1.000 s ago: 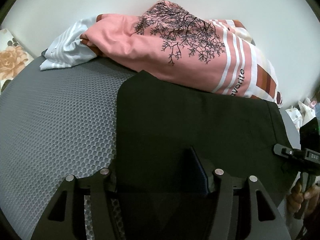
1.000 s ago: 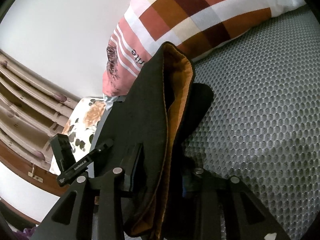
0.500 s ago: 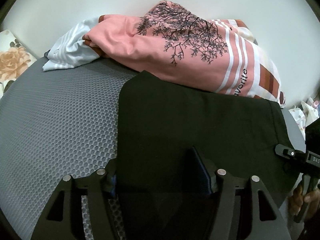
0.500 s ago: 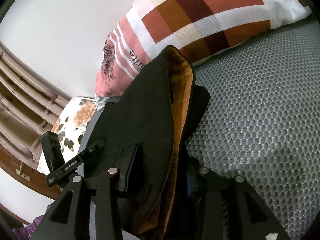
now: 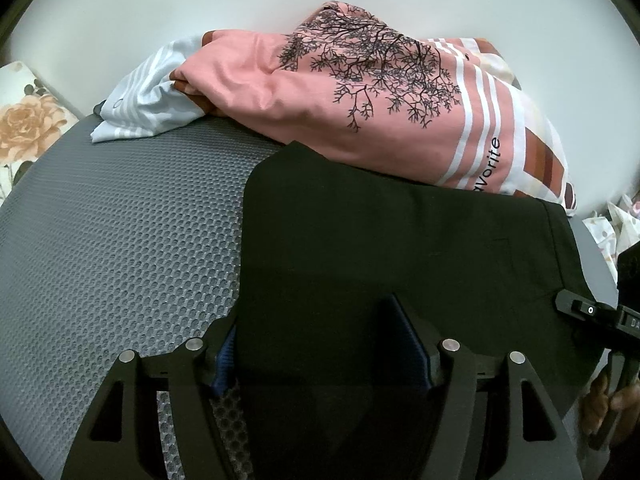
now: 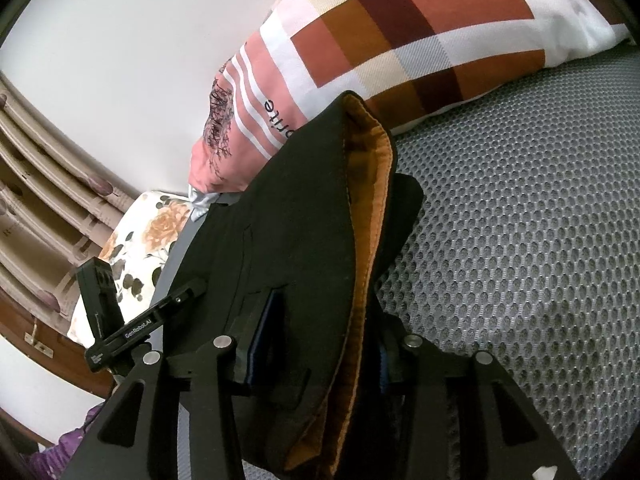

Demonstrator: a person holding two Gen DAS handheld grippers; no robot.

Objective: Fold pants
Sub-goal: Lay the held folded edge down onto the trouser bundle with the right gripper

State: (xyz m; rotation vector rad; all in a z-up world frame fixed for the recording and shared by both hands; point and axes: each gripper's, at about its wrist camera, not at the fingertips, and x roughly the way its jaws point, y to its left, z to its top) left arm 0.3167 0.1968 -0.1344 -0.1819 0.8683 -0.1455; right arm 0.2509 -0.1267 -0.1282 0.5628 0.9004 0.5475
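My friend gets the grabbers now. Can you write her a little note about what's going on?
Left gripper: jaws have just been opening, the black pants lie between them, the left pad clear of the cloth; the right pad's contact is unclear.
Right gripper: jaws have just been opening, the waistband end with its orange lining stands bunched between them; whether the pads still press on it is unclear.
Pants lie folded on the grey mesh mattress, far edge against the pink pillow.
Done: at least one fold is laid.
Left: probably back both grippers out and flatten the raised waistband.
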